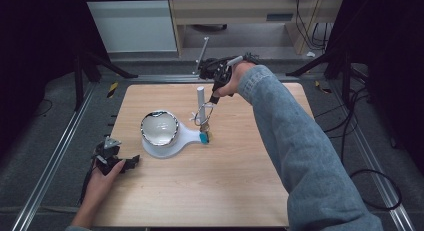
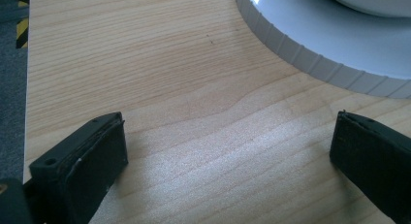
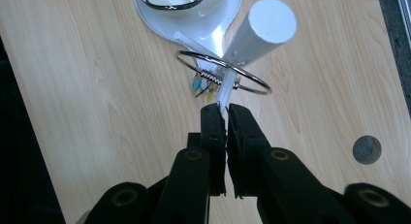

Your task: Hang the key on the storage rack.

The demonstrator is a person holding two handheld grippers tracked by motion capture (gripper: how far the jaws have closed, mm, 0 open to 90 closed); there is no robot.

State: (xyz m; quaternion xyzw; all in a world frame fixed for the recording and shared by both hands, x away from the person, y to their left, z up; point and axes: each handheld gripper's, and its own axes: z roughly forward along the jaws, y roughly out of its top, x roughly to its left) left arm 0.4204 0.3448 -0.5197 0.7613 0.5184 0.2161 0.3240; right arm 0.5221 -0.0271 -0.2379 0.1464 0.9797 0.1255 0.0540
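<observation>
Stand base (image 1: pixel 187 137), white with a chrome-rimmed bowl (image 1: pixel 159 127) on it, sits mid-table (image 1: pixel 240 191); its upright post (image 3: pixel 261 32) carries a thin crossbar (image 3: pixel 224 93) threaded through a metal ring (image 3: pixel 220 74). Right gripper (image 3: pixel 222 112) is clamped on the crossbar's tip, apparently to work the ring along it: pull straight along the bar, slowly, so the stand doesn't tip. Left gripper (image 2: pixel 228 141) rests spread wide beside the base, holding nothing.

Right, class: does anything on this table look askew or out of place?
Nothing spilled or broken. The wire ring hangs tilted around the white post, with the right tongs pinching a thin white rod beside it.
</observation>
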